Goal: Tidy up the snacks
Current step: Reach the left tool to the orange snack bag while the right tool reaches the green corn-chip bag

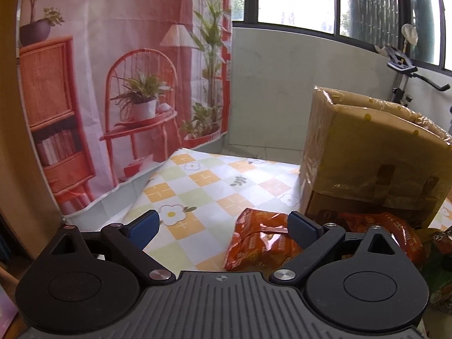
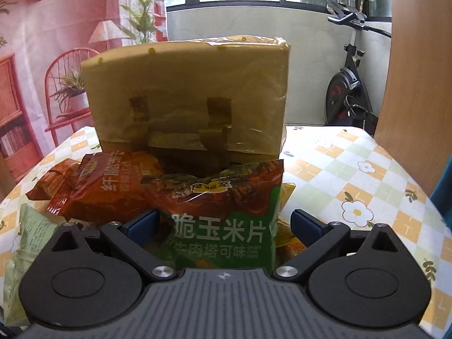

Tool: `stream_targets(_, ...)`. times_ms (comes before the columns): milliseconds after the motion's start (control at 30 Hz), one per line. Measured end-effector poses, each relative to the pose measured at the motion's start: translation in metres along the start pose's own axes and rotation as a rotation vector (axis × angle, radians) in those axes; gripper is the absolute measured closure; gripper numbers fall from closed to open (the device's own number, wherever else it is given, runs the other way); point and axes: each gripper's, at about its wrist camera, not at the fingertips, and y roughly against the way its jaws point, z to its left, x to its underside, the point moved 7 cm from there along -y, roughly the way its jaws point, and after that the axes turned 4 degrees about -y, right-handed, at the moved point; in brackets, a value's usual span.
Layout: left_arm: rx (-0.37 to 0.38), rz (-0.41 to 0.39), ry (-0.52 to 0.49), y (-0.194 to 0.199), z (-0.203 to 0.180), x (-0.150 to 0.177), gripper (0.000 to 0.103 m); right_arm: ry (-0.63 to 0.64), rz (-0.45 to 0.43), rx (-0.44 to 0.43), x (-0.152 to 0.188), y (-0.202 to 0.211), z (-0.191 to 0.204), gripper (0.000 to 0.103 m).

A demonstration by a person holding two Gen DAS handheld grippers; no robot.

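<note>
A tall cardboard box [image 2: 186,96] stands on the table; it also shows in the left wrist view [image 1: 375,152]. Several snack bags lie in front of it. My right gripper [image 2: 224,226] is open, with a green and red corn chip bag [image 2: 223,214] between its blue fingers; contact is not clear. An orange bag [image 2: 113,186] lies to its left and a pale green bag [image 2: 25,248] at the far left. My left gripper [image 1: 223,228] is open and empty over the tablecloth, with a small orange snack bag [image 1: 260,243] lying by its right finger [image 1: 302,230].
The checked floral tablecloth [image 1: 197,180] covers the table. A printed backdrop [image 1: 113,84] hangs at the left. An exercise bike [image 2: 347,84] stands behind the table at the right. A wooden panel [image 2: 415,84] rises at the far right.
</note>
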Motion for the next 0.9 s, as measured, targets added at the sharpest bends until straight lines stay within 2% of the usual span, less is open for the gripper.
stream_targets(133,0.015,0.013,-0.005,-0.009,-0.007,0.002,0.004,-0.052,0.021,-0.033,0.004,-0.005,-0.008,0.01)
stream_targets(267,0.032,0.024,-0.037,-0.02,-0.023,0.005,0.004,-0.076,0.013,-0.056,0.007,-0.006,-0.01,0.011)
stream_targets(500,0.128,0.058,-0.064,-0.029,-0.056,0.014,0.004,-0.081,0.007,-0.064,0.006,-0.008,-0.011,0.011)
stream_targets(633,0.108,0.071,-0.078,-0.038,-0.063,0.016,0.004,-0.09,0.011,-0.068,0.006,-0.009,-0.012,0.01)
stream_targets(800,0.085,0.068,-0.061,-0.06,-0.05,0.013,0.004,-0.086,0.006,-0.076,0.006,-0.01,-0.011,0.011)
stream_targets(900,0.097,0.067,-0.079,-0.075,-0.046,0.009,0.004,-0.086,0.004,-0.077,0.007,-0.011,-0.011,0.011)
